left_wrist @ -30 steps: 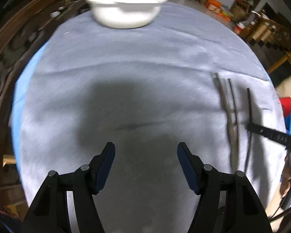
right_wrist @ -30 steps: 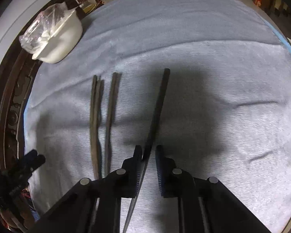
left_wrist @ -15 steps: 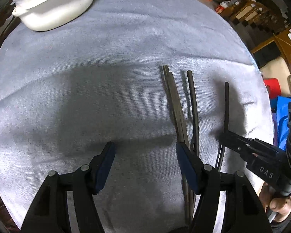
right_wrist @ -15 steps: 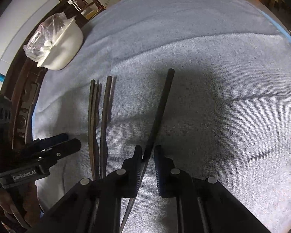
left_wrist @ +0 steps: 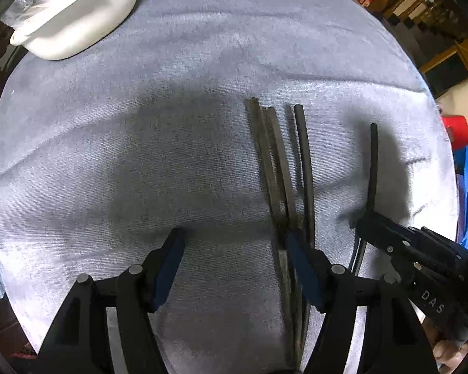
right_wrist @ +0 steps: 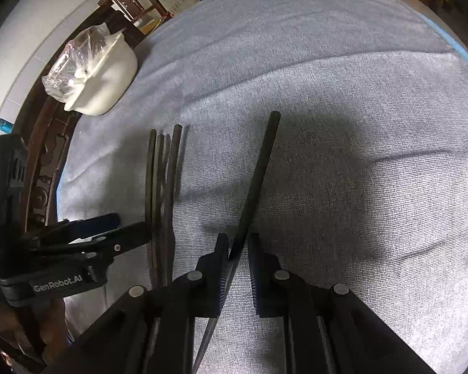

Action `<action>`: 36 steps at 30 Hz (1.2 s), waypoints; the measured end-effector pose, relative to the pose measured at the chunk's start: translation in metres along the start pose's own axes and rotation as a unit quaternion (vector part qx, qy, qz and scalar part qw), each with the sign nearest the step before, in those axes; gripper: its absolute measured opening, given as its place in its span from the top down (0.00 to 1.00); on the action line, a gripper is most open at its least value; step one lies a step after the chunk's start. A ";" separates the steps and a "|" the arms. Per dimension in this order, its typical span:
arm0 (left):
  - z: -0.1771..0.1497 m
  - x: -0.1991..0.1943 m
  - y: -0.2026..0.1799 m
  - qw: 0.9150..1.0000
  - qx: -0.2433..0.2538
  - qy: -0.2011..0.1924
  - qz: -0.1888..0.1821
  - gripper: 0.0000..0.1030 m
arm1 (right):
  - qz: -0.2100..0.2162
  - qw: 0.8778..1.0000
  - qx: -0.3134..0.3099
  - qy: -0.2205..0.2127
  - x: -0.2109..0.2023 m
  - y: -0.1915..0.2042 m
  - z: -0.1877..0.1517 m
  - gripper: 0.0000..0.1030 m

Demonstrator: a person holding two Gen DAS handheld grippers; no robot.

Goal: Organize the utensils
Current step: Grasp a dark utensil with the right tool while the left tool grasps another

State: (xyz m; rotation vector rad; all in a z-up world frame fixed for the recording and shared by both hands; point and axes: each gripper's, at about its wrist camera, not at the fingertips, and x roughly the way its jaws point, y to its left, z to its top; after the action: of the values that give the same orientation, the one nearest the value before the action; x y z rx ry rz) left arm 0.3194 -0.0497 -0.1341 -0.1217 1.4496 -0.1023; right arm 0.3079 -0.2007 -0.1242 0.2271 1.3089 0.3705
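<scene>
A grey cloth [left_wrist: 140, 155] is spread out. Three chopsticks [left_wrist: 284, 168] are lined up at 3 o'clock from the wide-open, empty left gripper [left_wrist: 234, 268]. A fourth chopstick [right_wrist: 259, 174] is pinched by the right gripper [right_wrist: 238, 249], not yet put beside them.

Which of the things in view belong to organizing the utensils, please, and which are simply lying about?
Part of the job:
- lone chopstick held in the right tool
- three chopsticks lying on the cloth
- open left tool

Lying about:
- white bowl
- plastic wrap on it
- grey cloth
</scene>
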 end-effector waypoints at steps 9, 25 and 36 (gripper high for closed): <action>0.013 0.009 -0.001 1.000 0.004 0.013 0.018 0.39 | 0.001 1.000 0.001 0.001 0.001 0.000 0.001 0.85; 0.028 0.014 0.000 0.998 0.039 0.040 0.021 0.95 | -0.003 1.000 -0.003 0.002 0.002 0.003 0.002 0.85; 0.031 0.016 0.005 0.991 0.091 0.076 0.056 0.95 | -0.030 0.998 -0.011 0.053 0.008 0.013 0.016 0.85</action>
State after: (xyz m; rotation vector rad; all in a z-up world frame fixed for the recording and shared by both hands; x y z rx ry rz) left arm 0.3516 -0.0460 -0.1473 0.1196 1.5888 -0.1543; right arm 0.3235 -0.1851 -0.1230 0.1510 1.4128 0.3491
